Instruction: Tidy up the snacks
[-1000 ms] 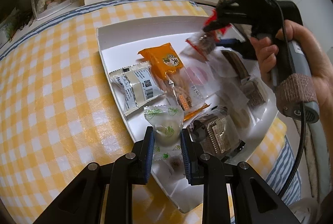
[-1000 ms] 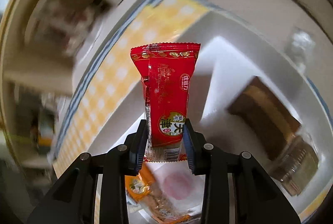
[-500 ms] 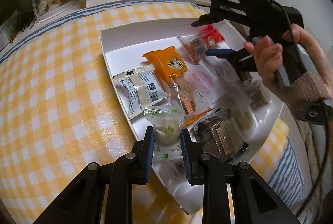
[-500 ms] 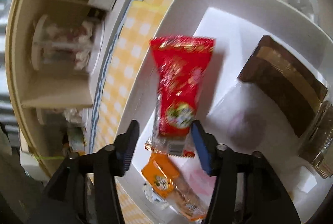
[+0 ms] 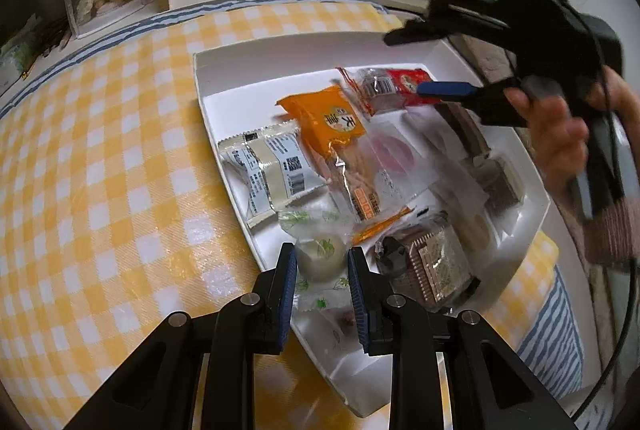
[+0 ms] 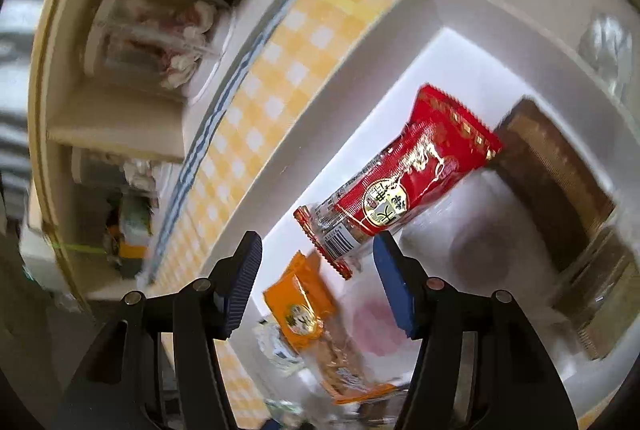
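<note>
My right gripper [image 6: 316, 280] stands with jaws parted and empty, the red snack packet [image 6: 404, 186] lying flat in the white tray [image 6: 320, 134] just beyond its fingertips, while my left gripper [image 5: 322, 266] pinches the round green-leaf sweet [image 5: 320, 254].

Yellow-checked table [image 5: 100, 190] bears a white snack tray [image 5: 224, 70]

The left gripper [image 5: 322, 262] points steeply down, jaws nearly closed. The right gripper [image 6: 316, 272], gripped by a hand [image 5: 556, 134], has jaws just opened.
</note>
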The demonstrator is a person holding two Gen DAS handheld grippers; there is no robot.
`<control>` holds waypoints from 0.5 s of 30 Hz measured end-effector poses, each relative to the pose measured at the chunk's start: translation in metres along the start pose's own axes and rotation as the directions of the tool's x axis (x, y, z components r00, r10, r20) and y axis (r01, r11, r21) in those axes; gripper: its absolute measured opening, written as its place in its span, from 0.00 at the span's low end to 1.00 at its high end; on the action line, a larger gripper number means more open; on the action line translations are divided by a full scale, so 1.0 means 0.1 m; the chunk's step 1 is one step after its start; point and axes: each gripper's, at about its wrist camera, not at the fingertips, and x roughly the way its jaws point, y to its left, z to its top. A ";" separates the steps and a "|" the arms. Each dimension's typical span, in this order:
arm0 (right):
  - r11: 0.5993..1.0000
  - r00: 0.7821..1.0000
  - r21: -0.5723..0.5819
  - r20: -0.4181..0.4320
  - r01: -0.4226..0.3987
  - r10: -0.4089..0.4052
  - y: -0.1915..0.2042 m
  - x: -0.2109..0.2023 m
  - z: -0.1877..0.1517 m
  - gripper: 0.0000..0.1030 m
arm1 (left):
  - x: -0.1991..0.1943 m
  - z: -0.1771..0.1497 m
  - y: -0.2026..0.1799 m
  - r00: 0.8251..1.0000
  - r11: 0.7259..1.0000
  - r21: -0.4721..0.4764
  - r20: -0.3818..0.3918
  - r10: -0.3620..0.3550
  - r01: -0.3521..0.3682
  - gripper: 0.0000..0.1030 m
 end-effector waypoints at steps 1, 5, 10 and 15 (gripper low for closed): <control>0.999 1.000 -0.040 0.002 0.012 -0.012 0.04 -0.03 -0.02 0.59 | -0.01 0.01 0.00 1.000 1.000 -0.004 0.005 0.002 -0.002 0.29; 0.982 0.998 -0.182 0.019 0.056 -0.053 0.15 -0.18 -0.13 0.59 | -0.09 0.03 -0.02 1.000 1.000 -0.017 0.025 0.001 -0.001 0.43; 0.936 0.995 -0.336 0.024 0.103 -0.101 0.21 -0.35 -0.34 0.59 | -0.23 0.03 -0.03 0.999 1.000 -0.022 0.041 0.014 -0.013 0.63; 0.889 0.990 -0.435 0.035 0.141 -0.140 0.23 -0.49 -0.56 0.73 | -0.44 0.00 -0.05 0.998 0.999 -0.039 0.063 0.017 -0.015 0.81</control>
